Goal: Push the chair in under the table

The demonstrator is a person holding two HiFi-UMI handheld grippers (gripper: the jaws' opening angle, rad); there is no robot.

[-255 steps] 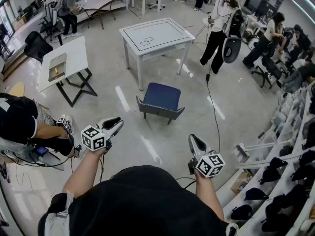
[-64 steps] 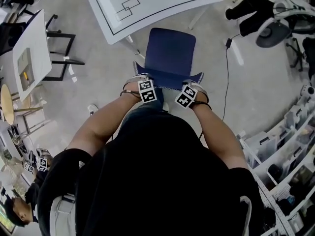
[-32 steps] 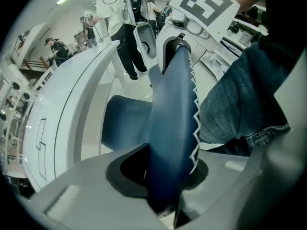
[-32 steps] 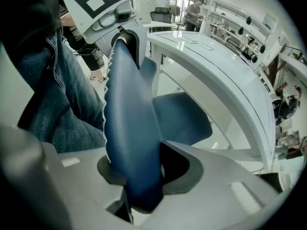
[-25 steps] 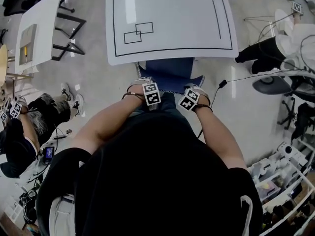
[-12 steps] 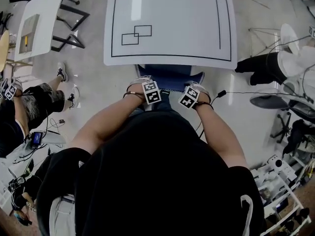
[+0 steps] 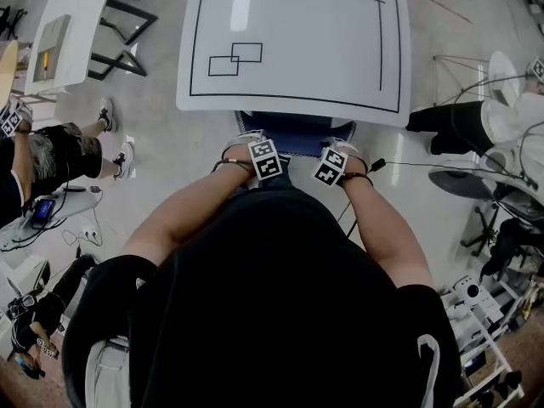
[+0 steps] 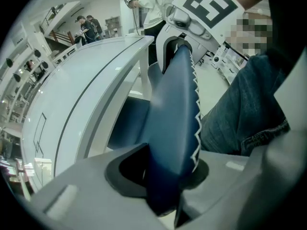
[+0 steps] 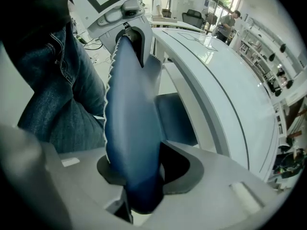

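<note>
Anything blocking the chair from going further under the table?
Nothing visible does. The left gripper and right gripper are both shut on the chair backrest. The blue seat sits mostly beneath the white table, between its legs. The space under the table is hidden from the head view.

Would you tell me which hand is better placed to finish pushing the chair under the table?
Neither stands out. The left gripper and right gripper each have fingers shut on the chair back, evenly either side of its middle, with the seat mostly under the table. Pushing with both together looks best.
</note>
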